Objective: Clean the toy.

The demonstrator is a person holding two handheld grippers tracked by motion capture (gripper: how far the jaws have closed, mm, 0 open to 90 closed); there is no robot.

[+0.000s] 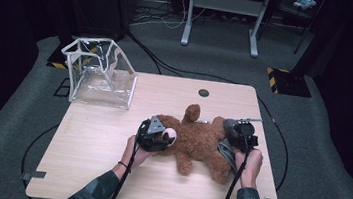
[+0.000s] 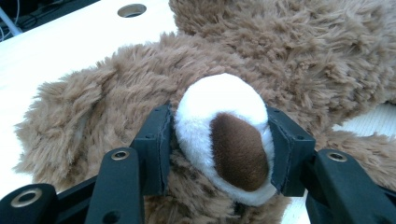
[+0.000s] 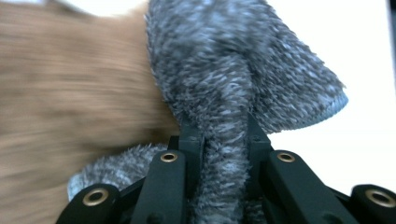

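Teddy bear [image 1: 195, 142] lying mid-worktop [image 1: 99, 141]; left claw [image 2: 219, 149] clamped on its snout [image 2: 229, 135], right claw [image 3: 226, 140] pinching grey sock [image 3: 243, 70] beside bear. Risk: fluffy pile slipping free under pull.

Counter [image 1: 110, 137]: light wood, with rounded corners and a small round hole [image 1: 204, 92] near its far edge.
Clear bag [image 1: 99, 73]: see-through plastic with white edges. It sits on the far left corner of the counter, tipped over with its open side up and to the left.
Floor [image 1: 320, 146]: grey carpet all around the counter.
Black cables [image 1: 145, 50]: they run over the carpet behind the counter.
Grey metal legs [image 1: 221, 19]: a frame stands on the floor far behind.
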